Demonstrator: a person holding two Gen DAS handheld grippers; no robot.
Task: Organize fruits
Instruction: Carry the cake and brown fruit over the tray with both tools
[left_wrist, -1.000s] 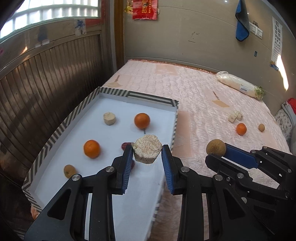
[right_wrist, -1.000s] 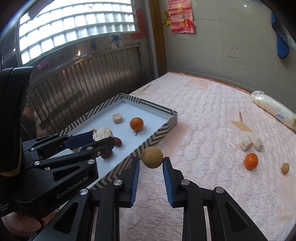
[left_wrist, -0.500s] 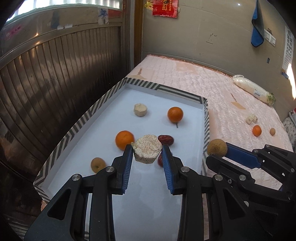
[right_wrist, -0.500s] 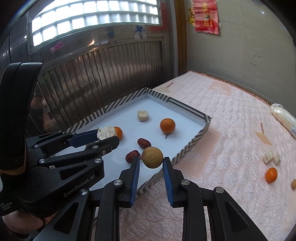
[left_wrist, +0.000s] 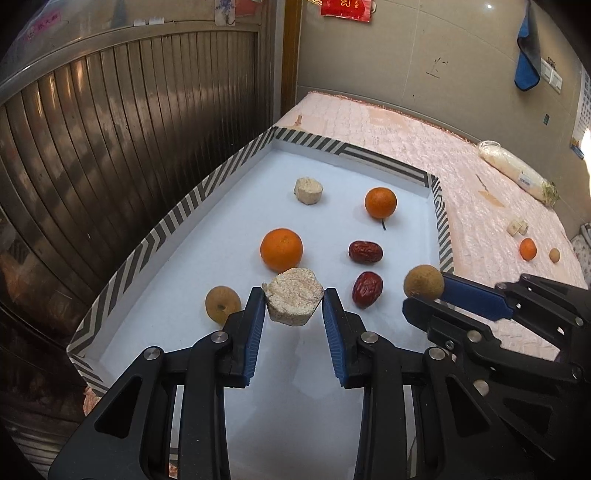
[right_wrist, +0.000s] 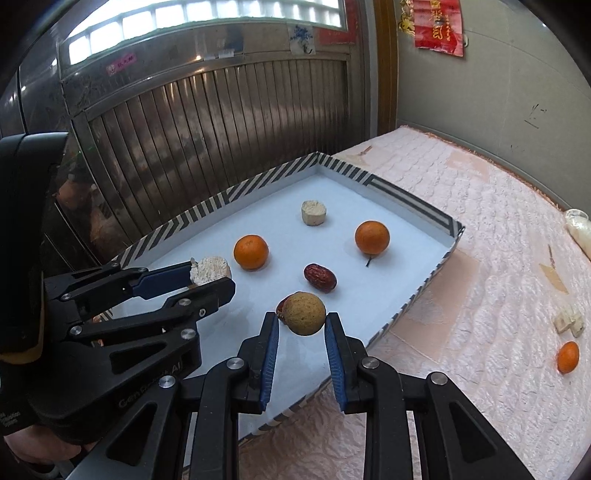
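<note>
My left gripper (left_wrist: 293, 301) is shut on a pale crumbly chunk (left_wrist: 293, 295) and holds it above the white tray (left_wrist: 229, 173) with a striped rim. My right gripper (right_wrist: 301, 319) is shut on a round brown fruit (right_wrist: 306, 313), also over the tray; it shows in the left wrist view (left_wrist: 423, 281). In the tray lie two oranges (left_wrist: 281, 249) (left_wrist: 380, 202), two red dates (left_wrist: 365, 252) (left_wrist: 367, 290), a small brown fruit (left_wrist: 221, 304) and another pale chunk (left_wrist: 308, 190).
On the pink quilted bed (right_wrist: 498, 258) lie an orange (right_wrist: 568, 356), pale chunks (right_wrist: 569, 320), a small brown fruit (left_wrist: 554, 254) and a white bag (left_wrist: 513, 171). A metal slatted wall (left_wrist: 110, 129) stands left of the tray.
Both grippers have moved left and forward over the tray, each still holding its item. The right gripper's fruit has passed from over the bed to over the tray.
</note>
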